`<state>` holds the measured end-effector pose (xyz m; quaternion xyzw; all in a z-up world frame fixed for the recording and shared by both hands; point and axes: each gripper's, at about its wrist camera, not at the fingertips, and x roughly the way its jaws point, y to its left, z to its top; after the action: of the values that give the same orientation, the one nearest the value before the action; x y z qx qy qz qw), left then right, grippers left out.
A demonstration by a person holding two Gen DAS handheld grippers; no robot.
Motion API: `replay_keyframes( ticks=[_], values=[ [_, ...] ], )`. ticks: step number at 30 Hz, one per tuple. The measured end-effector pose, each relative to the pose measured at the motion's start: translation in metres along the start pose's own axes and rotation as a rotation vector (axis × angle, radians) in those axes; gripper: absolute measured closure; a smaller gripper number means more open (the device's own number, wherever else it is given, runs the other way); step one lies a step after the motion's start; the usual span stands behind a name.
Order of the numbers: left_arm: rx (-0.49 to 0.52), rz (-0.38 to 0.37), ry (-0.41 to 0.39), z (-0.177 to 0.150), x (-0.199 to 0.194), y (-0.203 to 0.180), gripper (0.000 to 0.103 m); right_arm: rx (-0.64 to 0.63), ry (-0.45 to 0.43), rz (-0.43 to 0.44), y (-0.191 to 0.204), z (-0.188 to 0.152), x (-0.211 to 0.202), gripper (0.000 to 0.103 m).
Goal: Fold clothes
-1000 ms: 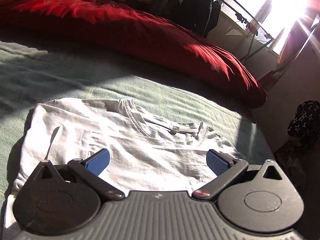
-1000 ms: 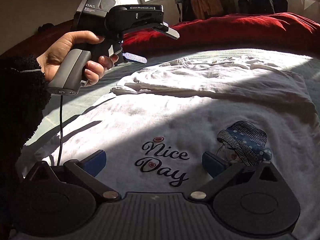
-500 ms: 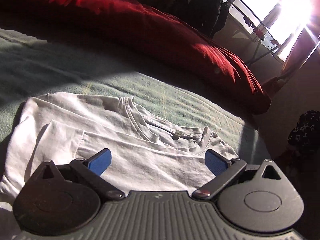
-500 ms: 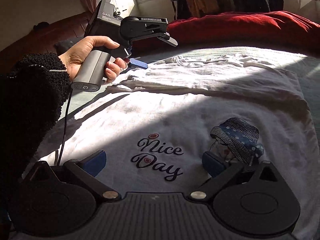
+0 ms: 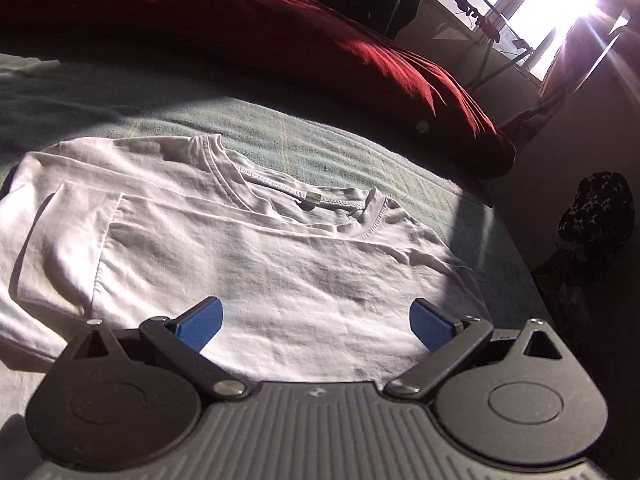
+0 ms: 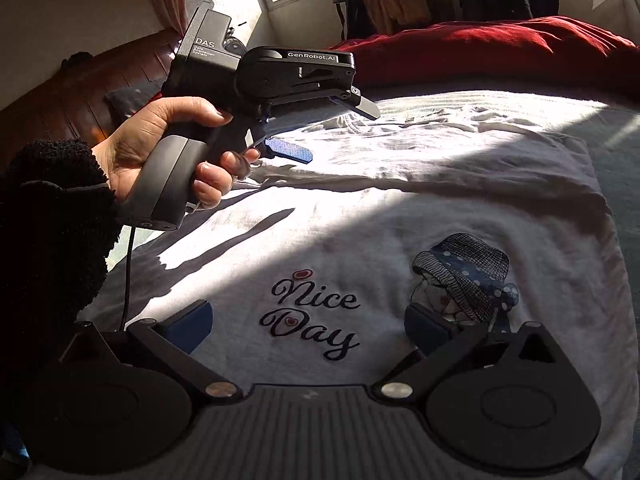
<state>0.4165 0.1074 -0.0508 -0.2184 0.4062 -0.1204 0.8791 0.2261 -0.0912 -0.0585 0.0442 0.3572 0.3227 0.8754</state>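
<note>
- Your left hand [image 6: 160, 152] is gripping the black handheld left gripper [image 5: 316, 322] level above the white printed cotton T-shirt [image 6: 400, 240], tongs released.
- Right gripper [image 6: 306, 326] is hovering low over it, tongs released, grasping nothing.

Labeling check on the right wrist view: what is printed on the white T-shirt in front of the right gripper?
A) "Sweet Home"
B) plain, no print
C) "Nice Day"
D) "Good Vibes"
C: the T-shirt carries "Nice Day" in dark script, just ahead of the open right gripper.
</note>
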Motion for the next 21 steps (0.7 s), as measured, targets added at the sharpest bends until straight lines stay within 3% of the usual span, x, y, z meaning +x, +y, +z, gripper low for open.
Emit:
replay_keyframes(
  ticks=[4, 7, 11, 17, 21],
  values=[
    [0.005, 0.034, 0.028, -0.013, 0.003, 0.007, 0.003, 0.012, 0.002, -0.002, -0.001, 0.0, 0.0, 0.0],
    [-0.051, 0.019, -0.004, -0.013, -0.012, 0.014, 0.003, 0.013, 0.003, -0.003, -0.001, 0.0, 0.0, 0.0],
    [-0.037, 0.045, -0.069, 0.002, -0.023, 0.013, 0.003, 0.016, 0.003, 0.001, -0.001, 0.0, -0.001, 0.0],
    [-0.107, 0.136, -0.051, 0.006, -0.006, 0.04, 0.004, 0.015, 0.005, -0.006, 0.0, 0.0, 0.0, 0.0],
    [-0.105, 0.124, -0.071, 0.002, -0.015, 0.038, 0.004, 0.021, 0.003, -0.003, -0.002, 0.0, -0.002, 0.0]
  ],
)
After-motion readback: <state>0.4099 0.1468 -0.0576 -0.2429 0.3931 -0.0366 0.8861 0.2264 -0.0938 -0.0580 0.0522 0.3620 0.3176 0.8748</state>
